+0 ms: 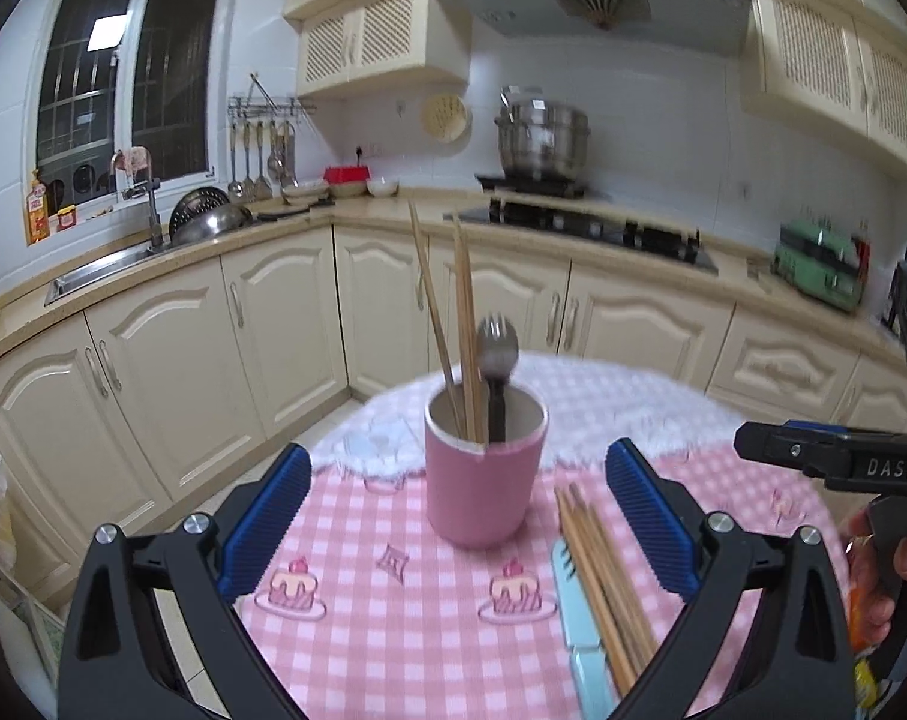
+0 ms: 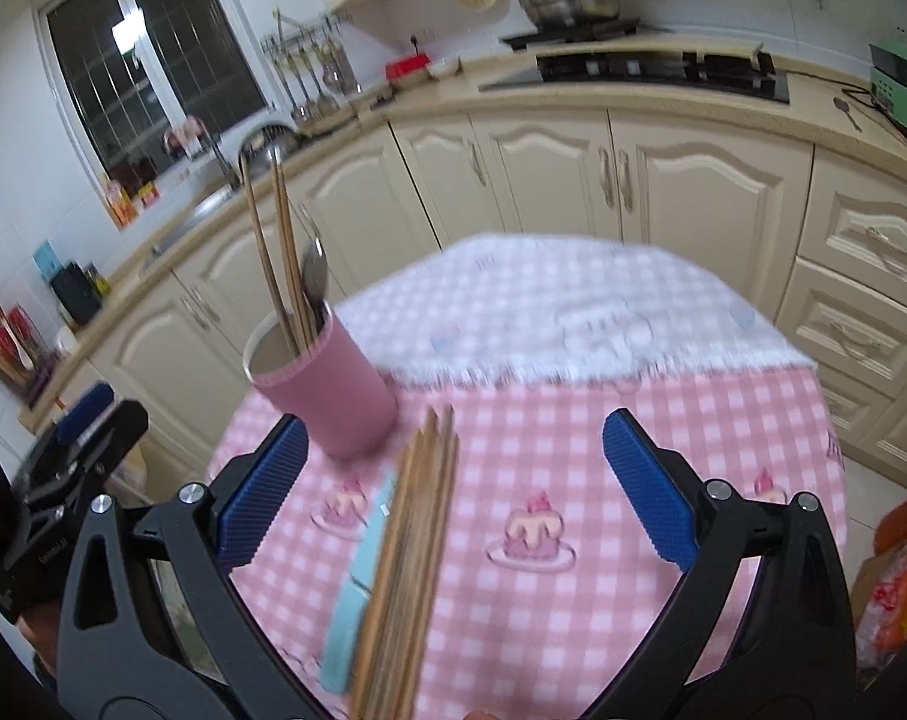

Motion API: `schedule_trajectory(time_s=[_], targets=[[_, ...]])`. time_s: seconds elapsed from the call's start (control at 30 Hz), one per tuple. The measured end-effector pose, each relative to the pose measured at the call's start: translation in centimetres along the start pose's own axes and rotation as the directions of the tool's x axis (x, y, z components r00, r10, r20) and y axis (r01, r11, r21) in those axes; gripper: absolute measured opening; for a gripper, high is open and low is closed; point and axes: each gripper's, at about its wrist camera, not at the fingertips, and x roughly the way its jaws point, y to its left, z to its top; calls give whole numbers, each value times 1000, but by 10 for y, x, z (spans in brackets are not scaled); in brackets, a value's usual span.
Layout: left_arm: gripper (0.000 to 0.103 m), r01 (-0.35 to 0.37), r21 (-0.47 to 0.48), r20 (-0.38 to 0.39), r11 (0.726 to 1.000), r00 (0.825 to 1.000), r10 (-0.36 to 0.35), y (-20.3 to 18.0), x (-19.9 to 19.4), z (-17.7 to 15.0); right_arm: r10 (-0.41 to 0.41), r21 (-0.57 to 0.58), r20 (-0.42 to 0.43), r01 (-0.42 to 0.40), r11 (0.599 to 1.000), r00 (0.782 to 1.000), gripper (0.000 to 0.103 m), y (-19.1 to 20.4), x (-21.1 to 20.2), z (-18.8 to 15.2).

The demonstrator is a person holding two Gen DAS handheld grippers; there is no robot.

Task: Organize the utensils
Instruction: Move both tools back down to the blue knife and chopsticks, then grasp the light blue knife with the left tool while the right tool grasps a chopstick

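Observation:
A pink cup [image 1: 483,480] [image 2: 327,396] stands upright on the pink checked tablecloth [image 1: 393,612] [image 2: 573,468]. Wooden chopsticks [image 1: 453,324] [image 2: 276,258] and a black-handled metal spoon [image 1: 497,366] [image 2: 315,279] stick up out of it. Loose wooden chopsticks [image 1: 600,576] [image 2: 411,546] lie in a bundle on the cloth beside a light blue knife [image 1: 579,618] [image 2: 360,576]. My left gripper [image 1: 458,516] is open, with the cup between its blue pads. My right gripper [image 2: 453,492] is open above the loose bundle.
The small round table [image 2: 771,354] stands in a kitchen with cream cabinets [image 1: 273,324] close behind it. A sink [image 1: 111,267] is at the left, a hob [image 1: 585,228] with a steel pot [image 1: 542,141] at the back. A bag [image 2: 897,588] sits at the right.

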Motion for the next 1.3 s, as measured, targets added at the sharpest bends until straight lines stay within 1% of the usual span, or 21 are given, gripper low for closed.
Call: schedule_trajectory(time_s=[0.13,0.23,0.37,0.5,0.63,0.73,0.8,0.87,0.97,1.1,1.17,1.2,1.23,1.3], targets=[[97,12,22,-86,1000,996,-10,-8,14,-19,-18,12,-64,19,1000,998,97,-8,12,-20],[97,18,42,-142,999,990,-12,-13,25,-33,-34,7,-93,34,999,995,97,-12,18,-30],[97,29,65,-210,997,978,-15,-19,39,-48,-61,-30,-136,58,998,989,97,-12,28,-39],[97,37,101,-281,994,960,-8,-28,55,-62,-75,-62,-166,65,996,983,97,-8,36,-47],[97,62,135,-358,989,934,-10,-38,73,-78,-75,-51,-189,67,996,979,97,-13,40,-53],[97,59,154,-406,986,914,9,-43,87,-88,-77,-42,-203,70,997,976,97,-17,42,-56],[97,61,156,-422,986,907,11,-44,93,-91,-81,-38,-209,74,996,975,97,-19,43,-58],[97,71,142,-428,987,904,-4,-44,96,-89,-83,-36,-215,77,996,973,97,-20,44,-59],[97,75,149,-438,986,899,-3,-48,102,-87,-87,-35,-225,81,996,970,97,-23,47,-60],[97,98,143,-465,985,885,-20,-54,113,-83,-94,-56,-238,82,995,967,97,-22,51,-61],[95,101,144,-473,984,881,-21,-56,116,-80,-99,-63,-241,86,994,966,97,-21,51,-62],[91,115,138,-479,984,877,-35,-57,117,-79,-102,-65,-243,89,994,965,97,-21,52,-62],[84,130,127,-485,983,873,-53,-57,117,-78,-103,-64,-245,90,994,964,97,-22,52,-62],[78,164,96,-501,982,860,-95,-55,119,-77,-104,-62,-248,92,994,963,97,-24,53,-62]])
